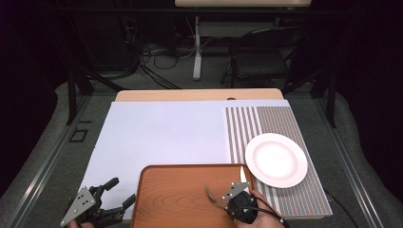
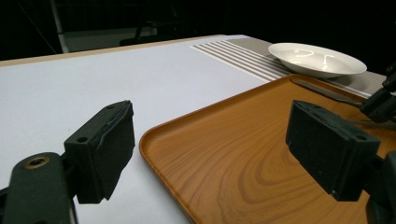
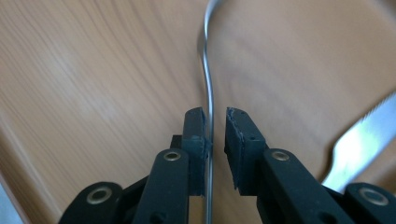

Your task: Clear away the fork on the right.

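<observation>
The right gripper (image 3: 215,135) stands over the wooden tray (image 1: 171,199), its jaws narrowly apart, with the fork's (image 3: 208,88) thin handle running between them, against the left pad and clear of the right. A knife (image 3: 359,140) lies just beside. Farther left, the left gripper (image 1: 116,194) rests wide and empty at the tray's edge.

no legible text, labels or signs

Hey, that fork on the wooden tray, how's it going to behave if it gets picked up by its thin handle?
The fork looks like thin polished metal, so probably stiff, light and slippery. The right gripper straddles its narrow handle with a gap at one pad, so it may pivot or slip unless squeezed firmly. On the smooth tray it would likely slide, not roll.
</observation>
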The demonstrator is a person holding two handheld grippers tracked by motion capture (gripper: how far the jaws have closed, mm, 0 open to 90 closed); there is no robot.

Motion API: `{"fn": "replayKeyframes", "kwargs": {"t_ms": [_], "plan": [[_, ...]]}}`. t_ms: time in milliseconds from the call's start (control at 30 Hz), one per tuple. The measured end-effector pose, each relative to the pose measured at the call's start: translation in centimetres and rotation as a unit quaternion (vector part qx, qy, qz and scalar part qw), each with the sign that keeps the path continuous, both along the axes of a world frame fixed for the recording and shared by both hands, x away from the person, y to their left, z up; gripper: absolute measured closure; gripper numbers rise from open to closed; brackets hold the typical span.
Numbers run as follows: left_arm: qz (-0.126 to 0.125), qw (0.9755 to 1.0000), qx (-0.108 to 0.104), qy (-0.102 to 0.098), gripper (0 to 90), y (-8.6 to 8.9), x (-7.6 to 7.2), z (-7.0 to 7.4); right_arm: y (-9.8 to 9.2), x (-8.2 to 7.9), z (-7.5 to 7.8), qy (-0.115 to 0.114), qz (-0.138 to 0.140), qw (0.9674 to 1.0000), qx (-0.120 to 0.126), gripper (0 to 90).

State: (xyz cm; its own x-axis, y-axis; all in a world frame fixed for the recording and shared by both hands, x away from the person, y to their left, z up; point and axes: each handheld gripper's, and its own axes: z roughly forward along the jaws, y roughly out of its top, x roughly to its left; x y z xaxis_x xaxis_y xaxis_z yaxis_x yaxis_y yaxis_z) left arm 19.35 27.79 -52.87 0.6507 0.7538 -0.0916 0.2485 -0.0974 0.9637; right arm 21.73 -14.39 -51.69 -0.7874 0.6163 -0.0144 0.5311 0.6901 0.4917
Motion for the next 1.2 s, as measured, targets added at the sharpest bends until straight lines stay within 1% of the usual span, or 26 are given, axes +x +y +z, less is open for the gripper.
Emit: {"fn": "replayKeyframes", "kwargs": {"t_ms": [33, 67, 133, 200, 267, 300, 433, 467, 533, 600, 700, 867, 1033, 1133, 1200], "plan": [[0.000, 1.0000, 0.000, -0.001, 15.8, 0.0, 0.0, 0.0, 0.3, 0.2, 0.1, -0.009, 0.004, 0.9999, 0.002, 75.6], [0.002, 1.0000, -0.001, -0.001, 15.8, 0.1, 0.0, 0.0, 0.4, 0.4, 0.2, -0.013, 0.007, 0.9999, 0.004, 74.9], [0.002, 1.0000, 0.000, 0.001, 15.8, 0.0, 0.1, 0.0, 1.0, 1.0, 0.2, -0.015, 0.014, 0.9997, 0.016, 75.1], [0.001, 1.0000, 0.001, 0.002, 15.8, 0.0, 0.1, 0.0, 1.6, 1.4, 0.1, -0.025, 0.021, 0.9993, 0.016, 75.1], [0.000, 1.0000, 0.001, 0.002, 15.8, 0.0, 0.1, 0.0, 2.2, 1.7, 0.0, -0.029, 0.028, 0.9989, 0.023, 76.2], [0.000, 1.0000, 0.001, 0.003, 15.8, 0.0, 0.1, 0.0, 2.4, 1.8, -0.1, -0.031, 0.029, 0.9989, 0.021, 76.5], [0.000, 1.0000, -0.002, 0.003, 15.8, 0.1, 0.2, 0.0, 3.0, 2.2, -0.7, -0.028, 0.033, 0.9986, 0.030, 79.6], [0.001, 1.0000, -0.003, 0.003, 15.8, 0.1, 0.2, 0.0, 3.1, 2.2, -0.8, -0.030, 0.033, 0.9986, 0.029, 80.0], [0.001, 1.0000, -0.003, 0.002, 15.8, 0.1, 0.1, 0.0, 3.3, 2.3, -1.0, -0.026, 0.032, 0.9987, 0.030, 80.6], [0.001, 1.0000, -0.003, 0.003, 15.8, 0.1, 0.2, 0.0, 3.4, 2.3, -1.2, -0.028, 0.033, 0.9987, 0.025, 81.7], [0.002, 1.0000, -0.003, 0.003, 15.8, 0.1, 0.2, 0.0, 3.7, 2.2, -1.4, -0.032, 0.036, 0.9986, 0.021, 86.2], [0.003, 1.0000, -0.004, 0.003, 15.8, 0.1, 0.2, -0.1, 4.1, 1.8, -1.5, -0.043, 0.033, 0.9983, 0.020, 87.4], [0.002, 1.0000, -0.003, 0.005, 15.8, 0.1, 0.1, 0.0, 4.5, 1.3, -1.6, -0.062, 0.032, 0.9975, 0.007, 87.6], [0.005, 1.0000, -0.004, 0.003, 15.8, 0.2, 0.1, 0.0, 4.9, 0.8, -1.7, -0.085, 0.036, 0.9957, -0.008, 87.6], [0.006, 1.0000, -0.005, 0.003, 15.8, 0.2, 0.0, 0.0, 5.1, 0.6, -1.7, -0.089, 0.040, 0.9952, -0.009, 87.6]]}}
